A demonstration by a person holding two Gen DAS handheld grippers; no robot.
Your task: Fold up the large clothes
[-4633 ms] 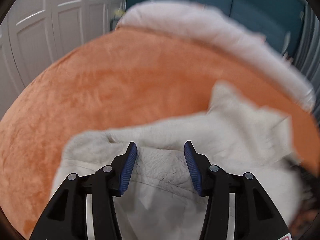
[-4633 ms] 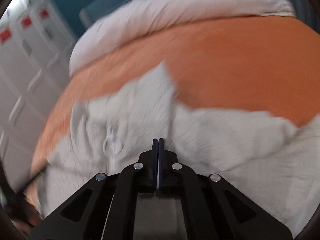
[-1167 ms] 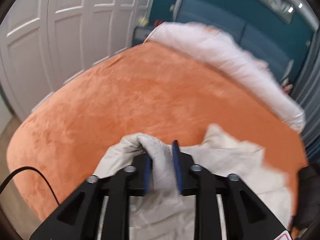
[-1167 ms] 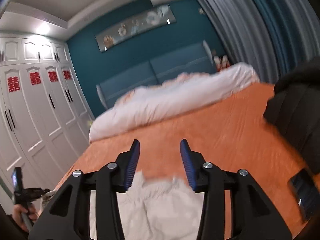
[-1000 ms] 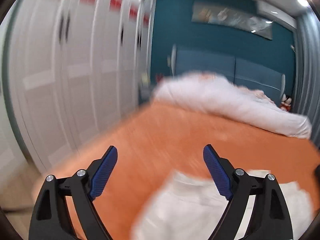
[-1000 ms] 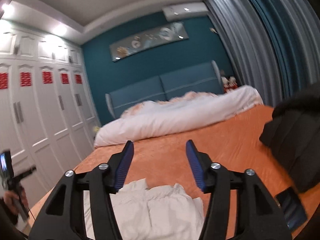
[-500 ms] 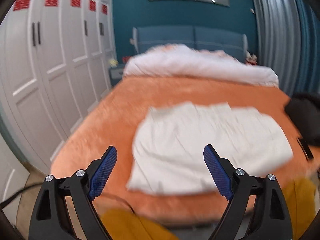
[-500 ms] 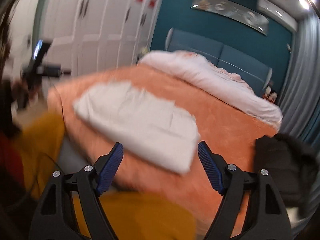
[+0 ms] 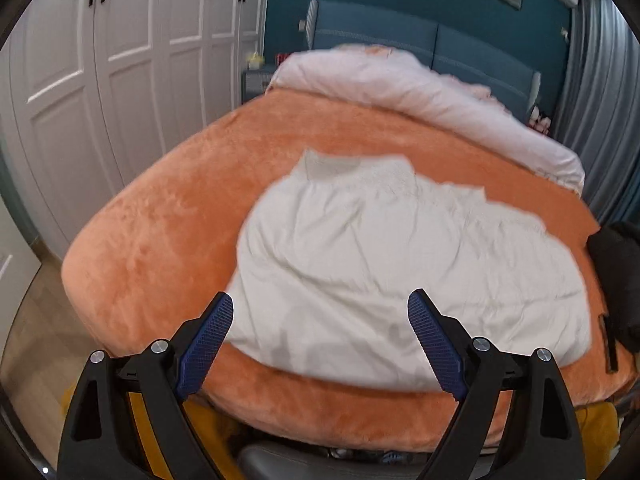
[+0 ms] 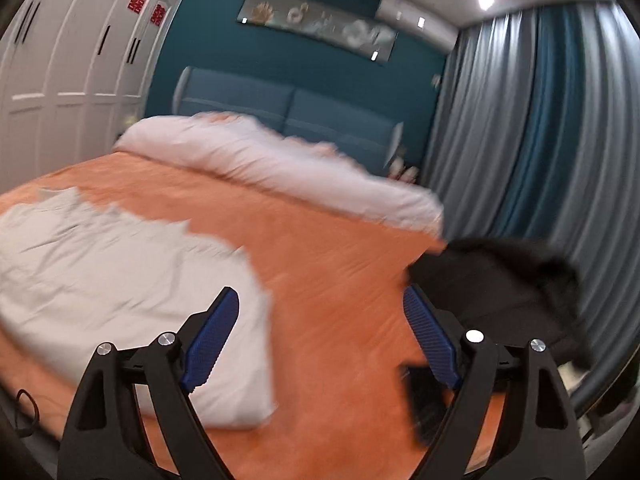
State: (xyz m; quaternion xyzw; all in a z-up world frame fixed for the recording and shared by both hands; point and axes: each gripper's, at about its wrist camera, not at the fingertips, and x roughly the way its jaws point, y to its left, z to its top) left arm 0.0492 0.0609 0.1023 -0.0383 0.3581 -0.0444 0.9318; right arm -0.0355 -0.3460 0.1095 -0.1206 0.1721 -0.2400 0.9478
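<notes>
A large white garment (image 9: 400,264) lies folded flat on the orange bed cover (image 9: 160,216), near the foot of the bed. My left gripper (image 9: 320,320) hangs open above the bed's near edge, aimed down at the garment, nothing between its blue pads (image 9: 208,332). In the right wrist view the same white garment (image 10: 120,280) lies at the left. My right gripper (image 10: 320,320) is off to its right over bare orange cover (image 10: 340,288), its jaws still opening and empty.
A rolled white duvet (image 9: 420,96) lies across the head of the bed before a blue headboard (image 9: 400,36). Dark clothing (image 10: 500,292) and a dark flat object (image 10: 424,396) sit at the bed's right side by grey curtains (image 10: 540,120). White wardrobes (image 9: 100,60) line the left wall.
Both grippers have let go of the white garment and pulled back from it. The left has tipped down toward the bed; the right has rolled, swung rightward and opened wider.
</notes>
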